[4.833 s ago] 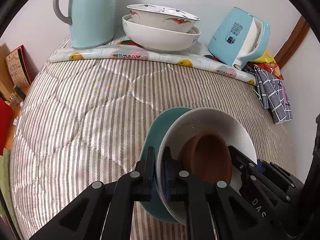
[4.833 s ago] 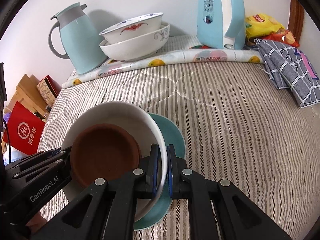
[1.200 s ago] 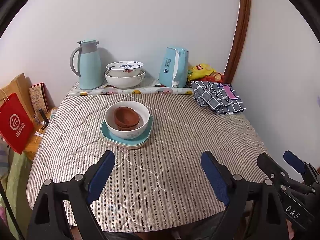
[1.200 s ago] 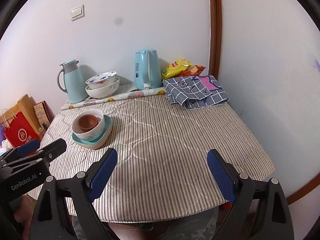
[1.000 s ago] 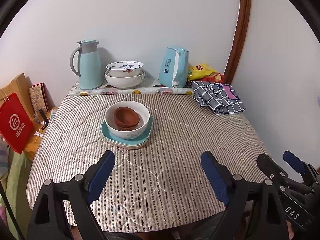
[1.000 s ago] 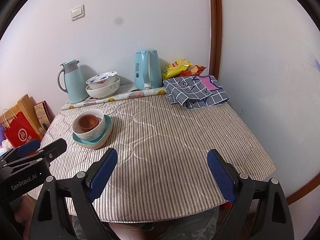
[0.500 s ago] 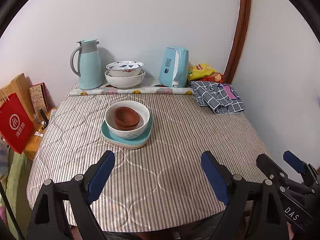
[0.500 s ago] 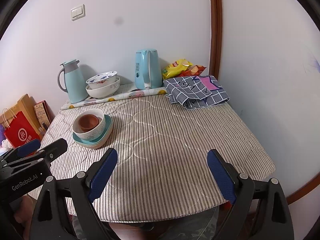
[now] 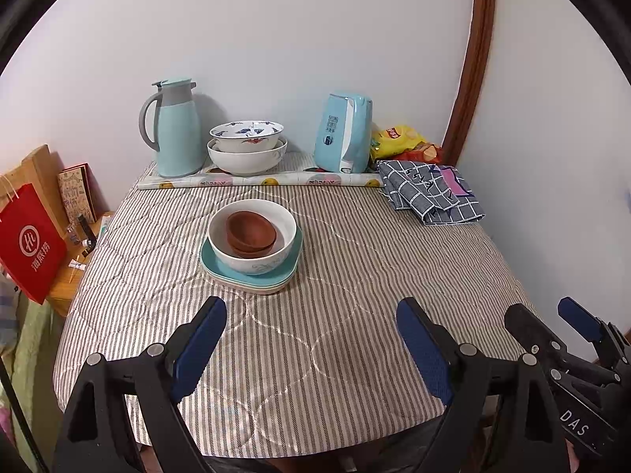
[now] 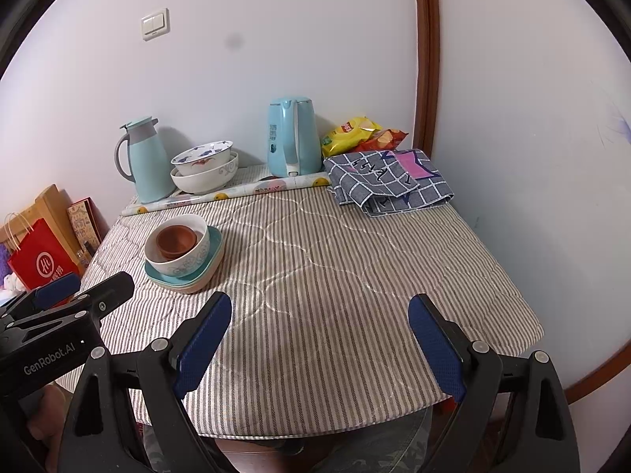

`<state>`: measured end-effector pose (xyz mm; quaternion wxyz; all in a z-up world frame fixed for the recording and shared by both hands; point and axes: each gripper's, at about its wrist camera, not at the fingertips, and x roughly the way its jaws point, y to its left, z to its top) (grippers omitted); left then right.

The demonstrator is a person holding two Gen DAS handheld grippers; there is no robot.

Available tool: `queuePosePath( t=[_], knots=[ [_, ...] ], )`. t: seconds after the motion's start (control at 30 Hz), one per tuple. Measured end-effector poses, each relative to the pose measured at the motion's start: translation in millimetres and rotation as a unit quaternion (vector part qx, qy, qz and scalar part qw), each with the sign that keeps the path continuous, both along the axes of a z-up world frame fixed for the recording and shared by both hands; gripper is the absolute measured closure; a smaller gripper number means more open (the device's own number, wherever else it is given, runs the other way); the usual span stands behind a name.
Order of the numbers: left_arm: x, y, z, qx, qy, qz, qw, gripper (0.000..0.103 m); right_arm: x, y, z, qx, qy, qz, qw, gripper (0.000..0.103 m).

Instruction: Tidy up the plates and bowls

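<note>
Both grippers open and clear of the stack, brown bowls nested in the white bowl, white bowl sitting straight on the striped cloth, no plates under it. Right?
Not quite: the white bowl sits on stacked plates, teal on top, not on the striped cloth. The left wrist view shows it. The rest holds: brown bowls nested inside, left gripper and right gripper open and clear.

**Two wrist cameras, one table, seen from its near edge**

The left wrist camera looks forward over the near edge of the table (image 9: 355, 315), held back and slightly high, with the stacked bowls (image 9: 252, 236) straight ahead and well off. The right wrist camera takes the same stance further right, so the stacked bowls (image 10: 177, 248) sit left of centre and the right-hand wall fills more of the view. Both share the table (image 10: 355, 276), the kettle (image 9: 345, 132) (image 10: 294, 136) beyond the bowls, and each other's gripper at frame edge.
</note>
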<state>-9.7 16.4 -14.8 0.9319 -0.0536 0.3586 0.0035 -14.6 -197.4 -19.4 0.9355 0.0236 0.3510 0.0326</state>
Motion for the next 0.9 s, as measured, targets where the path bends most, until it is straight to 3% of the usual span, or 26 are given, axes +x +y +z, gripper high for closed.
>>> queuePosePath(
  t=[0.9],
  knots=[
    [-0.4,1.7,2.2,0.003,-0.003,0.002,1.0000,0.015,2.0,-0.9,1.3,0.002,-0.001,0.004,1.000,0.013]
  ],
)
